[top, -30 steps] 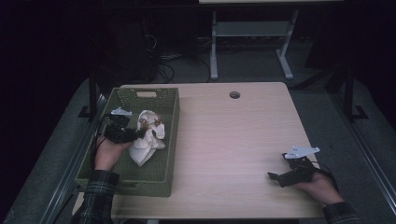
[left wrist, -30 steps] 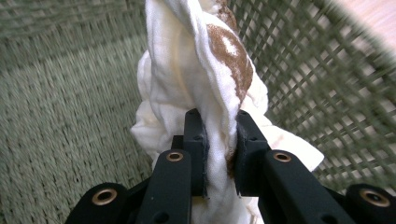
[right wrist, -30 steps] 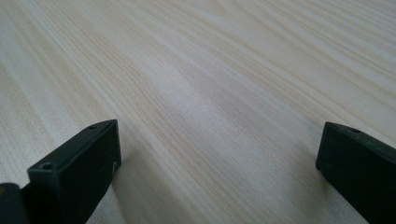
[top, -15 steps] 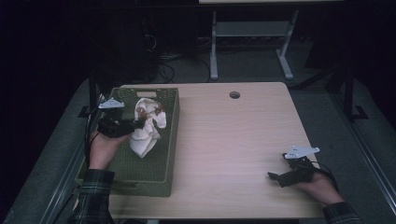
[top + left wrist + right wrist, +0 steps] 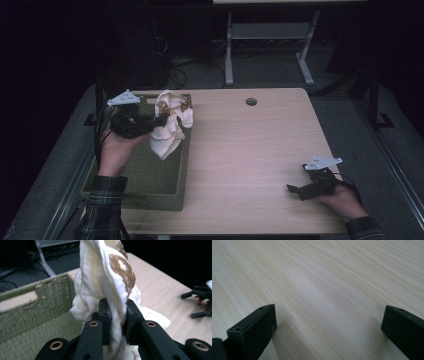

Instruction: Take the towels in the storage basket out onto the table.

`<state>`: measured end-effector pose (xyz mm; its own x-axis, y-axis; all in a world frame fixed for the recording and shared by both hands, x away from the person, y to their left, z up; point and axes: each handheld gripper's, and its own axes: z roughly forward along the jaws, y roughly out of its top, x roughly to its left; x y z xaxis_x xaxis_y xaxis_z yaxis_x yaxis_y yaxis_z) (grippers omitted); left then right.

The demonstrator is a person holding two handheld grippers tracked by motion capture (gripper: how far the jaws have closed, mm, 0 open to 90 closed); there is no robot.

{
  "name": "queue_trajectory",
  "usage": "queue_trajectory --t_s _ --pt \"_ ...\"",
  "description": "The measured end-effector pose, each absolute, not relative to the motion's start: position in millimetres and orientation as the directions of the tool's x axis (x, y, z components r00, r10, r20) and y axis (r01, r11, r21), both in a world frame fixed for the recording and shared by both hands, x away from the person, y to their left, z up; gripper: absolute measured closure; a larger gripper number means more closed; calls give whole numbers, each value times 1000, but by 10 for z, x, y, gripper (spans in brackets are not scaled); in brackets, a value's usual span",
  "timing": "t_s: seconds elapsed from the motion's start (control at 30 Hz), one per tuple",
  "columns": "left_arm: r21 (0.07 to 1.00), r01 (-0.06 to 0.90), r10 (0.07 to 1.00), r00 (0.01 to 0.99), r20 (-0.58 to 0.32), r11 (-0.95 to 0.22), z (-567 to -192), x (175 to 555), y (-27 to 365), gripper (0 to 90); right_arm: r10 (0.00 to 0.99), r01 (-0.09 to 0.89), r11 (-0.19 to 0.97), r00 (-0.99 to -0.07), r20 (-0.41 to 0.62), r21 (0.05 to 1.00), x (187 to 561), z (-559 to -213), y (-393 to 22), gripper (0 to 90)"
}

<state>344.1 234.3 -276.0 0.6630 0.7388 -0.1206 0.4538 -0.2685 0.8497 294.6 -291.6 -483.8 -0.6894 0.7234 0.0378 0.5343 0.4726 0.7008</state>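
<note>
A white cloth (image 5: 170, 127) with brown patches is pinched between the jaws of the left gripper (image 5: 159, 121) and held above the far end of the green basket (image 5: 150, 175). The right gripper (image 5: 295, 189) is rested on the table (image 5: 250, 145), well apart, jaws spread wide with nothing between them.

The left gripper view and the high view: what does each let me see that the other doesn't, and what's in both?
The left gripper view alone shows the grip up close: the left gripper has its two black jaws pressed on a fold of the cream cloth with brown patches, and the weave of the green basket is plain.

The high view alone shows the person's hands and plaid sleeves, the round hole in the table, the metal frame behind, and the whole layout.

Both show the cloth hanging from the left gripper above the basket, the wooden table, and the right gripper resting on it.
</note>
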Motion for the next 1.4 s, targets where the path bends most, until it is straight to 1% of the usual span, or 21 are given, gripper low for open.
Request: queue_trajectory --t_s 0.27,0.33,0.67,0.73,0.77,0.87,0.97,1.1,1.4 --pt "876 401 679 724 -125 -266 -2622 3434 2079 777 723 534 473 -690 37 701 2946 -4838 -2916 0" --pt "879 399 674 727 -130 -260 -2617 3432 2052 778 723 534 473 -690 37 701 2946 -4838 -2916 0" --pt "894 358 596 792 -137 -270 -2618 3396 1637 778 723 534 473 -690 37 701 2946 -4838 -2916 0" --pt "895 355 591 795 -137 -271 -2622 3395 1608 778 723 534 473 -690 37 701 2946 -4839 -2916 0" --pt "895 352 578 804 -139 -275 -2640 3392 1516 778 723 534 473 -690 37 701 2946 -4838 -2916 0" --pt "892 344 564 815 -129 -292 -2668 3399 1430 779 723 534 473 -690 37 701 2946 -4838 -2916 0" --pt "892 348 545 826 -146 -288 -2723 3405 1290 779 723 534 473 -690 37 701 2946 -4838 -2916 0" --pt "886 345 519 842 -146 -310 -2835 3426 1057 778 723 534 473 -690 38 701 2946 -4838 -2916 0" --pt "872 354 485 859 -161 -338 -3081 3425 739 778 722 535 473 -690 40 700 2938 -4837 -2915 0"
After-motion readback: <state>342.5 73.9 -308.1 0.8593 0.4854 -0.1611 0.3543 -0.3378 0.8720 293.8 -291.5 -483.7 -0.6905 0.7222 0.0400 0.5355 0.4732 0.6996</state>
